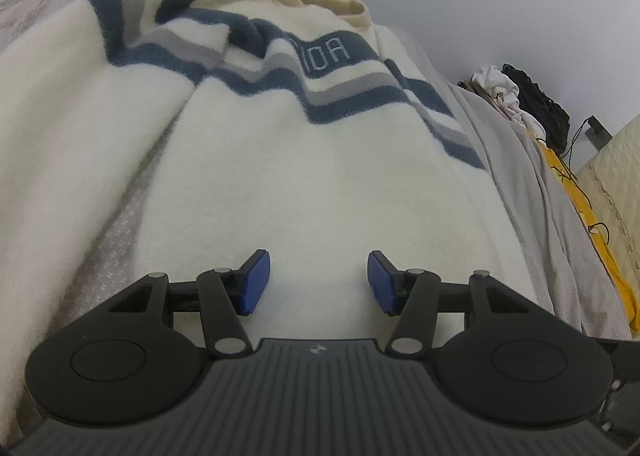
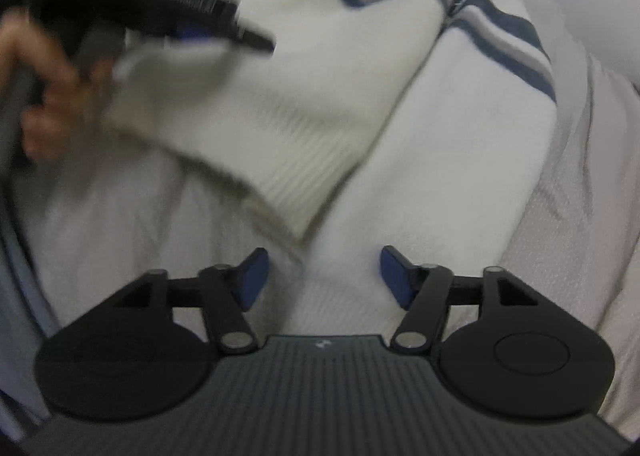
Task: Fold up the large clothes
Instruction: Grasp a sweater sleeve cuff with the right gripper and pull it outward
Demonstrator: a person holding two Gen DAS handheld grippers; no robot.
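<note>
A cream sweater (image 1: 320, 176) with blue and grey chest stripes and a beige collar (image 1: 328, 2) lies spread flat on a bed. My left gripper (image 1: 319, 282) stands open just above its lower body, with only flat fabric under the blue pads. In the right wrist view one sleeve (image 2: 280, 144) lies folded across the sweater (image 2: 440, 160), its ribbed cuff pointing toward me. My right gripper (image 2: 324, 276) is open above the cloth just below that cuff and grips nothing. The left gripper (image 2: 224, 30), held by a hand (image 2: 48, 96), shows blurred at the upper left.
A pale grey bedcover (image 1: 520, 184) lies under the sweater. At the right bed edge are a pile of white and black clothes (image 1: 520, 96), a yellow cloth (image 1: 592, 224) with dark cords, and a quilted cream surface (image 1: 616, 160). A plain wall stands behind.
</note>
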